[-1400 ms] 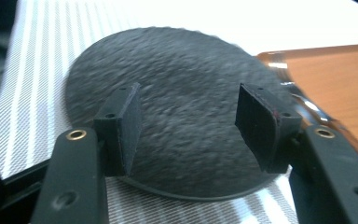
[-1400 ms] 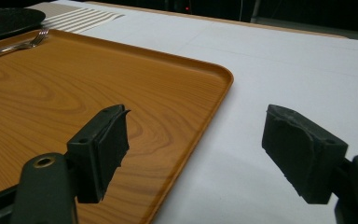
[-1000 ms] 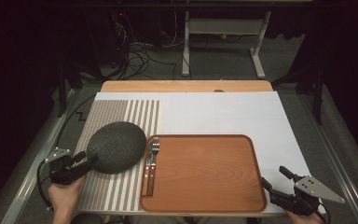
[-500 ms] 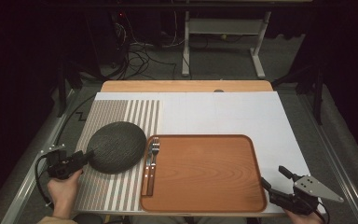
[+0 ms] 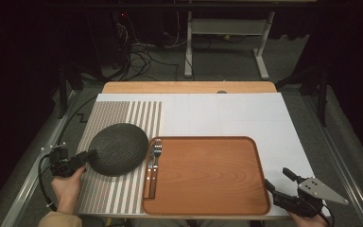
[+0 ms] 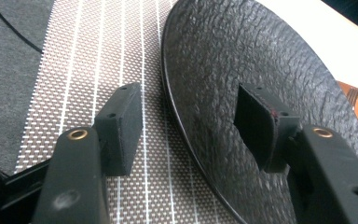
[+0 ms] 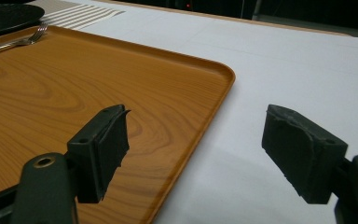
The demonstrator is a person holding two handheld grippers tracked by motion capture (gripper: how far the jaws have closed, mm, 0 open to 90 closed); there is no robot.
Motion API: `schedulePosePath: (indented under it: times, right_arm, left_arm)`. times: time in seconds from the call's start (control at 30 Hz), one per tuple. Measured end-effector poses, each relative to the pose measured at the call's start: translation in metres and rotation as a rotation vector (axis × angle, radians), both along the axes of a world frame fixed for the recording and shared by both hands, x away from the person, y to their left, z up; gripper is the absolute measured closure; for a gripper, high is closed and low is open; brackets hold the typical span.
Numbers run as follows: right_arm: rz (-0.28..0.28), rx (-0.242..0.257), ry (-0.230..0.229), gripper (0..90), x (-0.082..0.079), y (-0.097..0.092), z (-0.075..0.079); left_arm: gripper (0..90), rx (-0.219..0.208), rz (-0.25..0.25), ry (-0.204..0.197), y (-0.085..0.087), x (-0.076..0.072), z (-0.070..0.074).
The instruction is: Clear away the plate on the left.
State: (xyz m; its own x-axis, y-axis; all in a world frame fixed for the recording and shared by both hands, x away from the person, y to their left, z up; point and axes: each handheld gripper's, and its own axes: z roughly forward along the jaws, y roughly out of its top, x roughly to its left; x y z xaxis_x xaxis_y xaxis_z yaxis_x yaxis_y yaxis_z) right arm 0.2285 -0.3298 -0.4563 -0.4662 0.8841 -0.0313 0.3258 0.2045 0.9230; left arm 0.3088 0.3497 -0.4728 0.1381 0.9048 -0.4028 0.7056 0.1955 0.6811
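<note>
While the left gripper [image 6: 186, 130] straddled, jaws apart, the round black textured plate's [image 5: 118, 149] rim at the striped placemat's [image 5: 123, 116] left edge, the plate remained ungrasped.

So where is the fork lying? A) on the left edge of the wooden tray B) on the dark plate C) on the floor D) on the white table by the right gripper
A: in the high view the fork lies along the left edge of the wooden tray, just beside the dark plate but not on it.
</note>
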Motion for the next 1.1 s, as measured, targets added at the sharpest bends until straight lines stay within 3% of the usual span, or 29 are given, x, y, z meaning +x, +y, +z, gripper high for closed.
schedulePosePath:
  times: [0.1,0.27,0.4,0.6,0.8,1.03,1.1]
  right_arm:
    - [0.0,0.0,0.001,23.0,0.0,0.0,0.0]
    - [-0.002,0.001,0.003,23.0,0.0,0.0,0.0]
    - [-0.005,0.004,-0.001,23.2,0.001,-0.001,0.0]
    - [-0.002,0.001,0.003,23.2,0.001,0.0,-0.001]
    - [0.0,0.001,0.002,23.3,0.001,-0.001,-0.001]
    - [-0.001,0.002,0.004,23.3,0.002,0.0,-0.001]
    - [-0.001,0.002,0.003,23.4,0.002,0.0,-0.001]
  left_arm:
    - [39.7,-0.043,0.003,0.02,0.004,0.004,-0.002]
    - [39.8,-0.075,0.008,0.045,0.004,0.011,-0.006]
    - [42.1,-0.11,0.01,0.044,0.005,0.015,-0.008]
    - [42.1,-0.131,0.026,0.044,0.005,0.02,-0.01]
    - [42.0,-0.14,0.008,0.045,0.003,0.025,-0.011]
    - [42.4,-0.119,-0.014,0.047,-0.003,0.031,-0.01]
    - [46.2,-0.136,-0.012,0.047,-0.002,0.031,-0.011]
